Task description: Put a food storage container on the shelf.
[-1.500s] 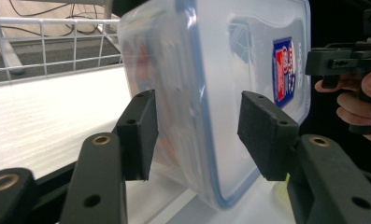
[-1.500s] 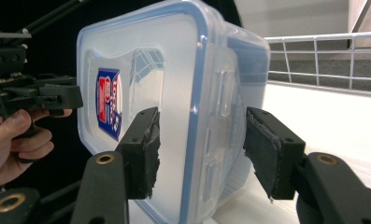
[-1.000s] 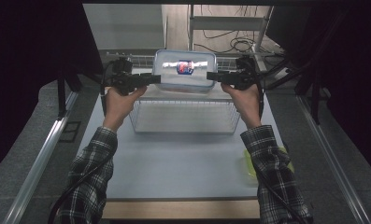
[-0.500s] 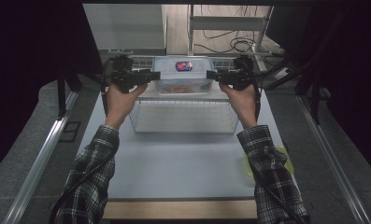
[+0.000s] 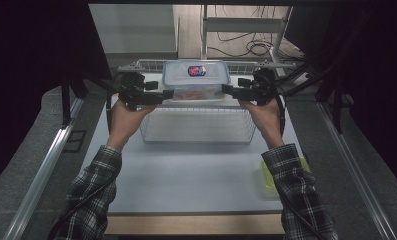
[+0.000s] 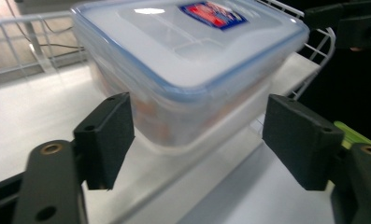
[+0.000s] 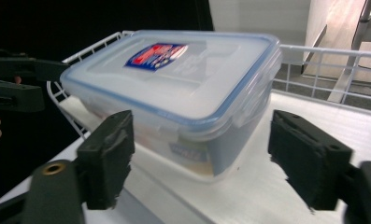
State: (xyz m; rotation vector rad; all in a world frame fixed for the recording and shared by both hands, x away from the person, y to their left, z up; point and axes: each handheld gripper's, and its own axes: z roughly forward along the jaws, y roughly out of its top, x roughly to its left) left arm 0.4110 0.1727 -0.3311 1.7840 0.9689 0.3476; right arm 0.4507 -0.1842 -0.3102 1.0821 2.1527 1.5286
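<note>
Clear lidded food container [image 5: 196,80] now sits on the white raised shelf [image 5: 236,101] at the far side of the tabletop [image 5: 186,175], just beyond the wire basket [image 5: 198,125]. A wire rail [image 5: 146,64] runs behind it. Blue-edged lid is on, red and blue label [image 5: 196,70] facing up, something orange visible through the wall.

Left gripper [image 5: 167,93] and right gripper [image 5: 227,90] flank the two short ends, one per side. That is a two-handed carry hold: the box looks too wide for one gripper to span lengthwise, so each takes an end.

Both grippers have just been opening. In the left gripper view the pads [image 6: 109,135] stand clear of the container [image 6: 183,70], with gaps on both sides. Same in the right gripper view: pads [image 7: 109,154] sit either side of the box corner [image 7: 183,93], no contact. So both released, holding nothing.

Box rests flat and square on the shelf, not tipped. My read: placement done, and the step in hand is backing the grippers straight out sideways. Risk is a pad snagging a lid latch [image 7: 248,107] on withdrawal and dragging the box toward the shelf edge over the basket.

Yellow-green item [image 5: 268,175] sits at the right near edge of the tabletop, untouched.
</note>
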